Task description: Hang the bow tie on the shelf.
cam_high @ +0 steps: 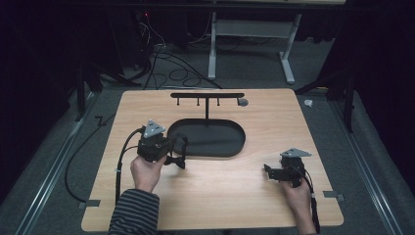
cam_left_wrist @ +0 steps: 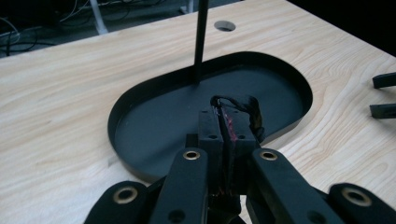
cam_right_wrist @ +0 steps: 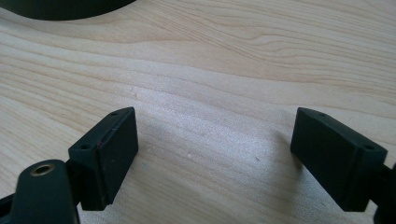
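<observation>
Resting on a light wooden table (cam_high: pixel 220 191), a black oval tray (cam_high: pixel 215 139) is taken as the landmark; a thin upright post (cam_left_wrist: pixel 201 42) rises from its far edge and carries a horizontal bar with small pegs (cam_high: pixel 207 96). The left gripper (cam_left_wrist: pixel 229 123) is held at the tray's near-left rim, its jaws pressed together on a small dark looped item (cam_left_wrist: pixel 243 109), possibly a band or cord, with a reddish streak seen between the pads; the item hangs just over the tray floor. The right gripper (cam_right_wrist: pixel 215 154) is held well to the right of the tray, low over bare wood, jaws spread wide with nothing between them. A round hole (cam_left_wrist: pixel 225 26) is seen in the tabletop beyond the tray.
</observation>
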Demonstrator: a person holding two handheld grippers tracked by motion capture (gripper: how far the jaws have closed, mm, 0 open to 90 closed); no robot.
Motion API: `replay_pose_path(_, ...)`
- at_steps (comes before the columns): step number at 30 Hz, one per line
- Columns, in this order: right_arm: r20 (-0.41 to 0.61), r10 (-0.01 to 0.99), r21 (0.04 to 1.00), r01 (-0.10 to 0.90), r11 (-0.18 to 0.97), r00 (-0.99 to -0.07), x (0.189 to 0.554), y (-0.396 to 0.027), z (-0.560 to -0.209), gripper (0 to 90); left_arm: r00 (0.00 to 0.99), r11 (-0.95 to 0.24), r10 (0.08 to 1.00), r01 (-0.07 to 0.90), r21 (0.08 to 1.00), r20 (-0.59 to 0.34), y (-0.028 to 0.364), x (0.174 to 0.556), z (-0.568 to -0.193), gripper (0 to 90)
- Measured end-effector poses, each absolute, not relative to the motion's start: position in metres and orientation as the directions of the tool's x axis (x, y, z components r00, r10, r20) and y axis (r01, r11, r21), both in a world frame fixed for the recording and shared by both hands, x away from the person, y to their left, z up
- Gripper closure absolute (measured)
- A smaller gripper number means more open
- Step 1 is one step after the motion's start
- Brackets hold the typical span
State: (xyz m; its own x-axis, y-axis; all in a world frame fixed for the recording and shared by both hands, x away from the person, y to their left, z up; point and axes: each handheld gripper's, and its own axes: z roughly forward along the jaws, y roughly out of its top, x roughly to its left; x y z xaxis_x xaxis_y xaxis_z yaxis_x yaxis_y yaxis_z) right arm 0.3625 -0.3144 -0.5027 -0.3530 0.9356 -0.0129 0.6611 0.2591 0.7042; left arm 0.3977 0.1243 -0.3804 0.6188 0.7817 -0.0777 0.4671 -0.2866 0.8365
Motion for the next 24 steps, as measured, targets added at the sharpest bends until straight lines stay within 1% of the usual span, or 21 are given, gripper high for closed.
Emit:
replay_pose_path(9,-0.013,0.935,0.704,0.661,0.259,-0.354,0.362,-0.314,-0.503,16.2,0.650,-0.324,0.759,0.436,0.840,-0.044,0.105,0.410,-0.367,87.5)
replay_pose_path(16,-0.014,0.935,0.705,0.660,0.261,-0.356,0.362,-0.314,-0.503,16.2,0.650,-0.316,0.758,0.432,0.845,-0.049,0.096,0.421,-0.359,87.5)
replay_pose_path(24,-0.014,0.934,0.705,0.659,0.263,-0.357,0.363,-0.314,-0.503,16.2,0.645,-0.330,0.764,0.423,0.844,-0.025,0.085,0.435,-0.353,87.6)
